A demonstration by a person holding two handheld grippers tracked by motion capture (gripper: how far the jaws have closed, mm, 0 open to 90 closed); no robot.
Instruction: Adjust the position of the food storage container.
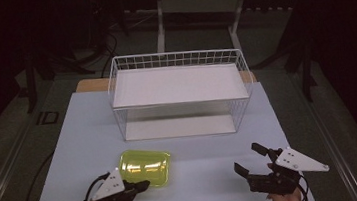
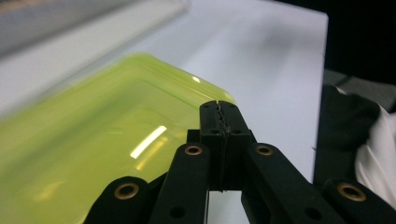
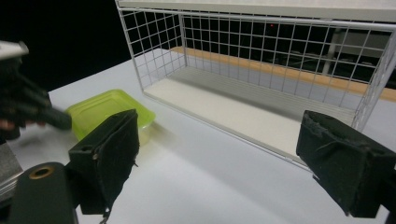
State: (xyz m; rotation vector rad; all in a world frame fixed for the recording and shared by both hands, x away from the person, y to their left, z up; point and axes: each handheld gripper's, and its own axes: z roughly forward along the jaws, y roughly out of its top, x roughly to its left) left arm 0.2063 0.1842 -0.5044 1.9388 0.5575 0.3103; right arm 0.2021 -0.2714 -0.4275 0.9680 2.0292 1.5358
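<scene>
Left gripper (image 1: 142,185) sits lower left of the high view, jaws fully closed with nothing between them, tips at the near edge of the yellow-green container (image 1: 146,167). Container lies flat on the white table (image 1: 210,177), lower centre-left, in front of the wire rack (image 1: 180,92). Right gripper (image 1: 250,158), lower right, jaws spread wide, empty.

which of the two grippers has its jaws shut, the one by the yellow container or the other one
The left gripper, beside the yellow-green container: its jaws meet, while the right gripper holds its jaws wide apart.
</scene>
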